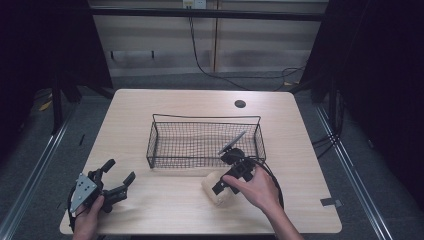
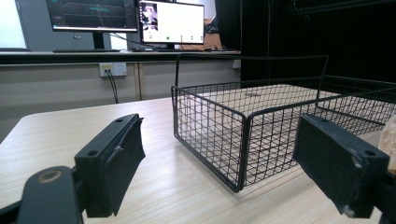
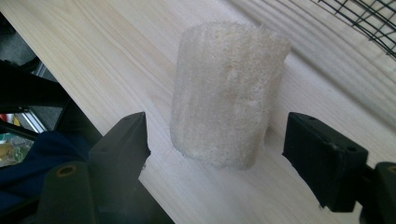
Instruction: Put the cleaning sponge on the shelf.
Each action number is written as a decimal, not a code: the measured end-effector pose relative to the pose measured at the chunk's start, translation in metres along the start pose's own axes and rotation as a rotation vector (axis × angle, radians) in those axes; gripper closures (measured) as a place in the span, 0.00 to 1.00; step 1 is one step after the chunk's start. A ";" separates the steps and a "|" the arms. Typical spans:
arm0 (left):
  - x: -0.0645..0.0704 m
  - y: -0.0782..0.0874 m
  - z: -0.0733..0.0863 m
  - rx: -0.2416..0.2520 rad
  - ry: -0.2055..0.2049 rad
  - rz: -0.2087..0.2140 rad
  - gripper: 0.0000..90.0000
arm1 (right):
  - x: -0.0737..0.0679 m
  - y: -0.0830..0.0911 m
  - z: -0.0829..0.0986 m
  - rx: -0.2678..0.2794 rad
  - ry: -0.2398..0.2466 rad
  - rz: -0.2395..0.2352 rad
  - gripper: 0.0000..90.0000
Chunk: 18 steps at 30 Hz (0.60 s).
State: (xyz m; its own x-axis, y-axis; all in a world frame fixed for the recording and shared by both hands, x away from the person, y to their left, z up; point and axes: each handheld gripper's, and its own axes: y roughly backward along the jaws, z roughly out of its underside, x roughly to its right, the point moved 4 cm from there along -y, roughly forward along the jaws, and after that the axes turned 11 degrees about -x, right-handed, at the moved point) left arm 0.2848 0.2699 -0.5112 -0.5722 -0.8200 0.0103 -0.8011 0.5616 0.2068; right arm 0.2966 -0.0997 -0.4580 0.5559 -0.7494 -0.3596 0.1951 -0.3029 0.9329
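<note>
Loofah cylinder (image 3: 227,93) lay on the table (image 1: 165,200) just outside the wire basket's (image 1: 205,142) near wall, long axis toward twelve o'clock from the right gripper (image 3: 224,149). Straddled by those jaws, spread wide, untouched. Left gripper (image 1: 117,176) far off at nine o'clock, jaws apart, idle.
</note>
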 end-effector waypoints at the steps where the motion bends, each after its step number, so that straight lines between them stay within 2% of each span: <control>1: 0.000 0.000 0.000 0.000 0.000 0.000 0.17 | 0.000 0.000 -0.001 -0.010 0.003 0.003 0.24; 4: 0.000 0.000 0.000 0.000 0.000 0.000 0.17 | -0.001 0.000 -0.004 -0.008 -0.001 0.012 0.24; 11: 0.000 0.000 0.000 0.000 0.000 0.000 0.17 | -0.003 -0.011 -0.012 -0.059 0.004 0.034 0.24; 18: 0.000 0.000 0.000 0.000 0.000 0.000 0.17 | -0.003 -0.018 -0.016 -0.088 -0.007 0.027 0.22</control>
State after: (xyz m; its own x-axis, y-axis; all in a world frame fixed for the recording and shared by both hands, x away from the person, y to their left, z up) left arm 0.2848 0.2700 -0.5112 -0.5723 -0.8200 0.0101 -0.8011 0.5617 0.2067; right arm 0.3043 -0.0832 -0.4737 0.5560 -0.7610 -0.3342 0.2502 -0.2302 0.9404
